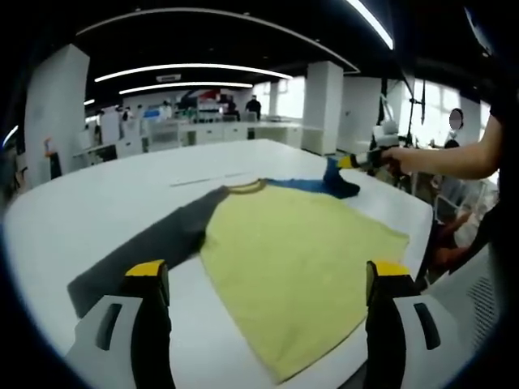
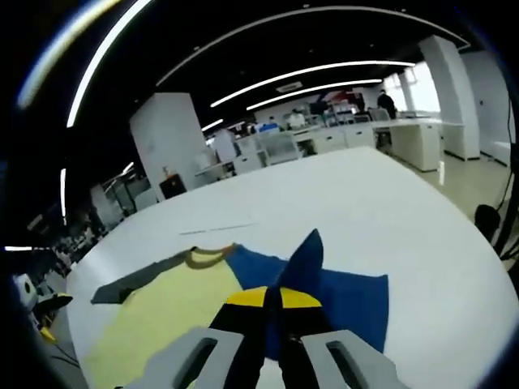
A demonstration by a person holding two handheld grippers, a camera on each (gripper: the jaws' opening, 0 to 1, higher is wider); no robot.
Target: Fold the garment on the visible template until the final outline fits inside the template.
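Observation:
A yellow T-shirt (image 1: 284, 251) with a grey sleeve (image 1: 146, 243) and a blue sleeve (image 1: 304, 185) lies flat on the white table (image 1: 97, 203). My left gripper (image 1: 268, 275) hovers open over the shirt's near hem, its yellow-tipped jaws wide apart and holding nothing. At the far side, my right gripper (image 1: 347, 162) pinches the blue sleeve and lifts it into a peak. In the right gripper view that gripper (image 2: 272, 301) is shut on the blue sleeve (image 2: 349, 296), with the yellow body (image 2: 162, 308), the collar (image 2: 207, 258) and the grey sleeve (image 2: 134, 284) to its left.
A thin faint line (image 1: 207, 180) runs across the table beyond the collar. The table's edge (image 1: 418, 235) is close on the right, where a person's arm (image 1: 442, 156) reaches in. Desks, pillars and people stand far behind.

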